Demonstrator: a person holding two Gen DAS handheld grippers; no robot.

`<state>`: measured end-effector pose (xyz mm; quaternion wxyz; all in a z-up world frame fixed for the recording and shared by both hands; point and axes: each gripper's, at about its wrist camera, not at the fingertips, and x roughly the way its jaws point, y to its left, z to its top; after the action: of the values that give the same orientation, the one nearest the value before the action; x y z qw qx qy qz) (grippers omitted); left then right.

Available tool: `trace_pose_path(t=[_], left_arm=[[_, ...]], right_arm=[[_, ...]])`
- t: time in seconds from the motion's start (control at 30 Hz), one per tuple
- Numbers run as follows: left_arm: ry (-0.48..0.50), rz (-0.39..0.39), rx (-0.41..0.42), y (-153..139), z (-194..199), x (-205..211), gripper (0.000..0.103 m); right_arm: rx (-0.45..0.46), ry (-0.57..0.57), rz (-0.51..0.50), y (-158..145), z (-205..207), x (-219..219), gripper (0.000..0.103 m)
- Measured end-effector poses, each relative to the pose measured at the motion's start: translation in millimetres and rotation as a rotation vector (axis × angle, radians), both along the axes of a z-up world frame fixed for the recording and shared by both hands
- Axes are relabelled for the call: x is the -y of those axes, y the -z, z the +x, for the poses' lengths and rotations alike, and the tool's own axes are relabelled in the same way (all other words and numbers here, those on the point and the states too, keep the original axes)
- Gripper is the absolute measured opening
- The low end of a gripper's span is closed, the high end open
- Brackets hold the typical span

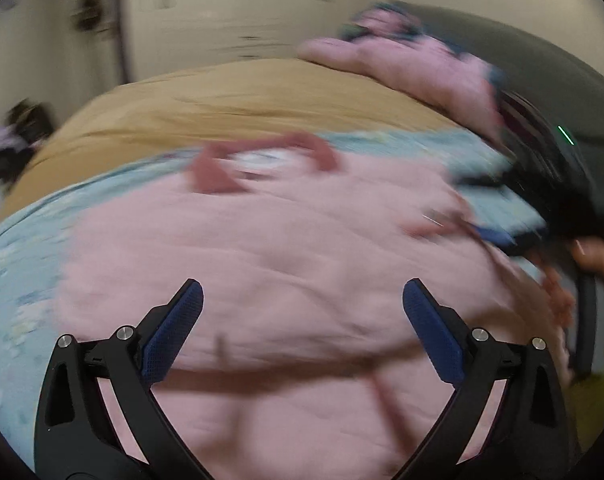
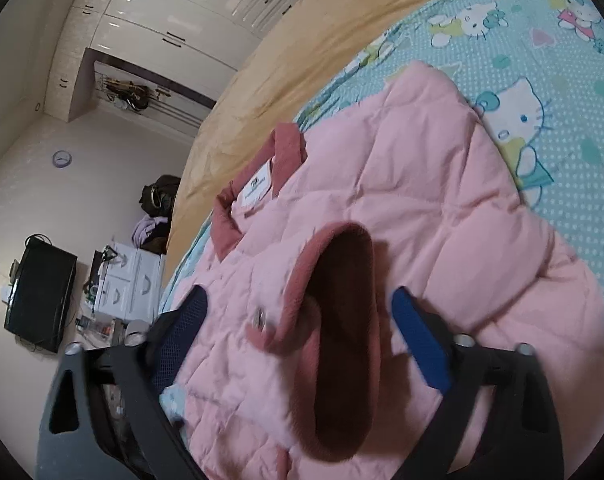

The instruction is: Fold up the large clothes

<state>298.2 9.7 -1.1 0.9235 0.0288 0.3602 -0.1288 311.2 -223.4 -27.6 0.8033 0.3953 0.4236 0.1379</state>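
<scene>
1. Pink quilted puffer jacket (image 2: 402, 208) with dusty-red ribbed trim lies flat on the bed's teal cartoon-cat print sheet (image 2: 534, 44).
2. Seen from the right wrist, its long axis runs from the collar (image 2: 261, 184) at 11 o'clock toward 5 o'clock.
3. A ribbed cuff (image 2: 334, 320) gapes open on top.
4. Right tongs (image 2: 297, 312) tilt downward over the jacket, blue pads partly spread either side of that cuff, not pressing it.
5. Left tongs (image 1: 302, 312) hover angled down, spread wide, gripping nothing; that view is blurred.
</scene>
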Motion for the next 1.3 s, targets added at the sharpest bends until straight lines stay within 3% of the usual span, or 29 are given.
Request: trace_pose_path(t=[0.07, 0.1, 0.13, 0.2, 0.33, 0.43, 0.5, 0.57, 0.63, 0.7, 0.87, 0.9, 1.03, 1.17, 1.23, 1.3], left_arm=[[-0.108, -0.024, 0.005, -6, 13, -30, 0.094], [-0.163, -0.043, 0.008, -9, 17, -45, 0.094], [-0.224, -0.079, 0.014, -10, 21, -65, 0.093], [-0.282, -0.136, 0.018, -9, 25, -88, 0.094], [-0.388, -0.216, 0.025, -3, 29, -125, 0.094], [-0.415, -0.296, 0.047, -5, 27, -138, 0.093], [-0.408, -0.306, 0.061, -4, 28, -136, 0.093], [-0.37, -0.314, 0.047, 3, 33, -130, 0.093], [-0.34, -0.286, 0.024, 10, 39, -118, 0.088], [-0.312, -0.256, 0.019, 15, 44, -107, 0.069], [-0.231, -0.223, -0.025, 32, 51, -86, 0.036], [-0.218, -0.215, -0.049, 37, 55, -83, 0.031], [-0.207, -0.162, -0.128, 58, 63, -78, 0.031], [-0.202, -0.151, -0.16, 73, 67, -78, 0.031], [-0.203, -0.148, -0.167, 77, 67, -77, 0.031], [-0.203, -0.152, -0.171, 77, 66, -78, 0.031]], right_arm=[[0.005, 0.012, 0.008, 3, 5, 0, 0.065], [0.013, 0.013, 0.009, 4, 7, 0, 0.055], [0.024, 0.002, 0.008, 4, 10, -2, 0.032], [0.048, -0.047, -0.042, 2, 17, -12, 0.009], [0.186, -0.106, -0.159, -40, 21, -25, 0.007], [0.3, -0.143, -0.256, -79, 24, -35, 0.006], [0.384, -0.158, -0.336, -107, 26, -38, 0.006], [0.402, -0.147, -0.41, -114, 32, -37, 0.006], [0.346, -0.136, -0.436, -102, 43, -31, 0.006], [0.309, -0.132, -0.439, -88, 48, -29, 0.006], [0.25, -0.105, -0.436, -58, 49, -22, 0.006], [0.246, -0.103, -0.432, -55, 48, -22, 0.007], [0.233, -0.095, -0.442, -50, 46, -20, 0.009], [0.199, -0.078, -0.44, -54, 44, -19, 0.026], [0.207, -0.019, -0.471, -63, 36, -16, 0.057], [0.231, 0.081, -0.514, -74, 23, -13, 0.063]])
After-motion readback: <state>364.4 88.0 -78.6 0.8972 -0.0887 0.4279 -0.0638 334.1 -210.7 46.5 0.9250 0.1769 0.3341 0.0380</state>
